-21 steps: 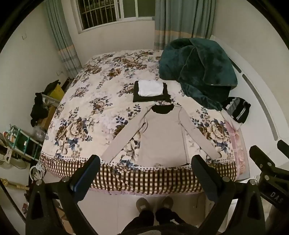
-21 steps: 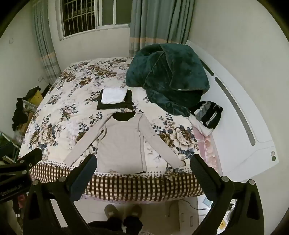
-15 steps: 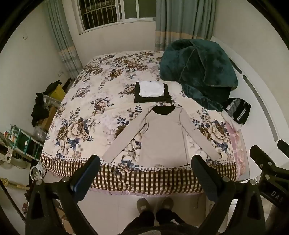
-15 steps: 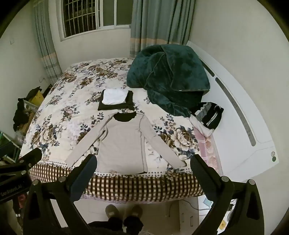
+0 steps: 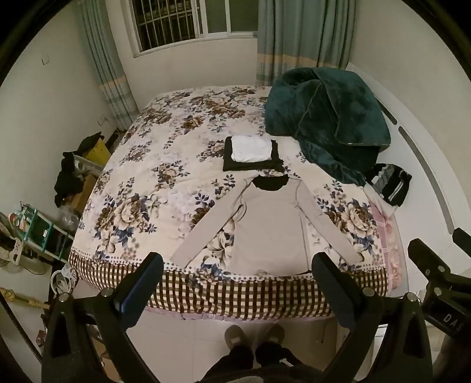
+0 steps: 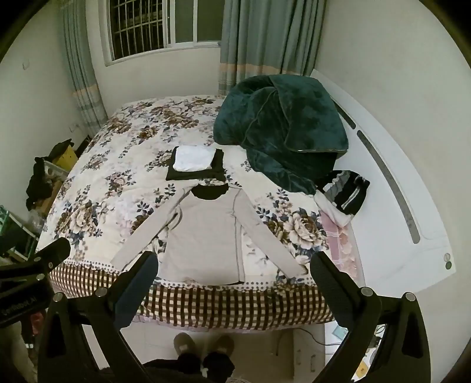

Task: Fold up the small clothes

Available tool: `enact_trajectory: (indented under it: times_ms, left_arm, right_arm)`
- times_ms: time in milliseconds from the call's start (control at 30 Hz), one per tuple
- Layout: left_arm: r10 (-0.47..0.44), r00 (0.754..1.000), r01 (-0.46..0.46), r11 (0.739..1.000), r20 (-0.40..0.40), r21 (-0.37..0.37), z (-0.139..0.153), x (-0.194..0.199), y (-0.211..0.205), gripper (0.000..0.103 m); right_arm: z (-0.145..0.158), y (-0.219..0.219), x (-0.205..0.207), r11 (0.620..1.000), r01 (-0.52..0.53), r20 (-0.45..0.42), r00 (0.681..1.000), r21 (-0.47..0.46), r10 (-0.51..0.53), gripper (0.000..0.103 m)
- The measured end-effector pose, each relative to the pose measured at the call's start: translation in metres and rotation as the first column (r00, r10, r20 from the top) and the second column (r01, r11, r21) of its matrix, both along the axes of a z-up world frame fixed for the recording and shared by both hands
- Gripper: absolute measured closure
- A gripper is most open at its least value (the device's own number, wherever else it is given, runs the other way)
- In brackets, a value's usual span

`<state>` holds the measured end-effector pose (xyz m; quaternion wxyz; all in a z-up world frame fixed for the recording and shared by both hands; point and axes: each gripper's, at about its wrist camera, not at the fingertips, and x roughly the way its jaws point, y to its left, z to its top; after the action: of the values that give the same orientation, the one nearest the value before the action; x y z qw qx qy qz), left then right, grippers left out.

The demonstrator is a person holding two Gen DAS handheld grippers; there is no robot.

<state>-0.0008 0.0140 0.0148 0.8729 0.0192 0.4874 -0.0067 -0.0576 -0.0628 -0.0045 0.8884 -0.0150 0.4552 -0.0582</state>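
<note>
1. Bedroom setting: barred window and curtains at the far wall, bed with floral quilt filling the middle of both views. Landmark for all positions below: the quilt's checked front border.
2. Left of the border, off the bed: cluttered shelf on the floor.
3. Left gripper: held above the floor on the near side of the border, jaws spread wide, holding nothing.
4. Just beyond the border, centred: grey long-sleeved top, laid flat, hem almost touching the border.
5. Orientation: long axis running from hem straight away from the border; dark collar pointing toward the far wall. Sleeves splayed down and outward, cuffs ending near the border on either side.
6. Farther beyond the collar: stack of folded clothes, white piece on a black one.
7. Right gripper: same stance, jaws spread wide, holding nothing.
8. Far right of the border: green blanket heaped up, striped garment at the bed edge.
9. Step judged in hand: garment spread out, first fold not yet begun.
10. Next move, by judgement: lower both grippers, pinch a sleeve or side edge, fold inward over the body.
</note>
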Motion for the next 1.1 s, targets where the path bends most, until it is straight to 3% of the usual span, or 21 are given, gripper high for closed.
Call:
enact_trajectory:
  times_ms: [1100]
  left_arm:
    - [0.013, 1.000, -0.013, 1.000, 0.003, -0.027, 0.000, 0.005, 0.005, 0.000]
  right_arm:
    - [-0.001, 0.008, 0.007, 1.000, -0.028, -0.004, 1.000, -0.002, 0.028, 0.000]
